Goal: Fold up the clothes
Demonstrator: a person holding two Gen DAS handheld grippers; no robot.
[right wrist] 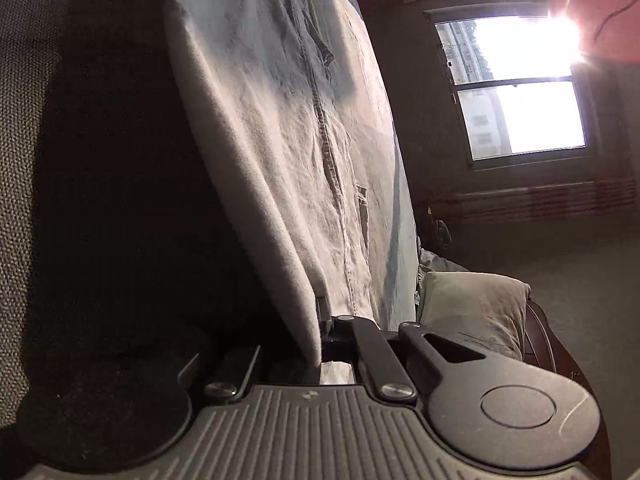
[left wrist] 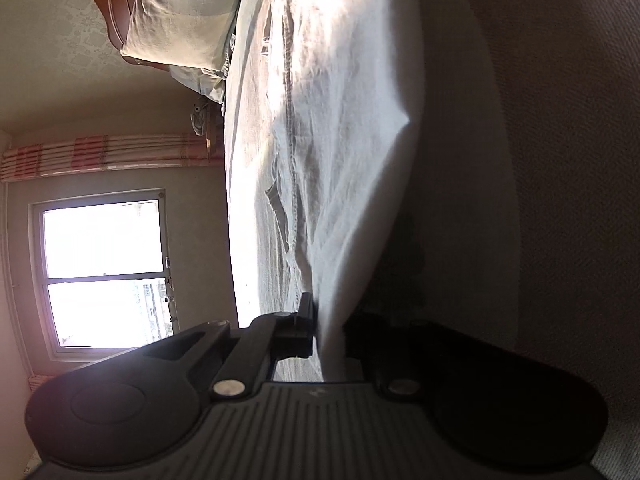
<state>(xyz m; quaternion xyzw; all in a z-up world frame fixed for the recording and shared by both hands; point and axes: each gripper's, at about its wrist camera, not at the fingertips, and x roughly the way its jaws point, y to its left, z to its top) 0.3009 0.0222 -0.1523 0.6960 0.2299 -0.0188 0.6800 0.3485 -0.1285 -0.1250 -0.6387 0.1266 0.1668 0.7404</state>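
A pale, stitched garment (left wrist: 344,128) lies spread on the bed, its near edge lifted off the cover. My left gripper (left wrist: 326,332) is shut on that edge, the cloth pinched between its black fingers (left wrist: 306,320). In the right wrist view the same garment (right wrist: 280,140) rises from my right gripper (right wrist: 322,334), which is shut on a thick folded edge of it. Both views are rolled on their side. A long seam runs down the cloth away from each gripper.
A brown woven bedcover (left wrist: 560,160) lies under the garment. A pillow (left wrist: 180,12) leans on the wooden headboard (left wrist: 116,0), also pillow (right wrist: 476,312). A bright window (left wrist: 104,272) and striped curtain (left wrist: 100,156) stand beyond the bed.
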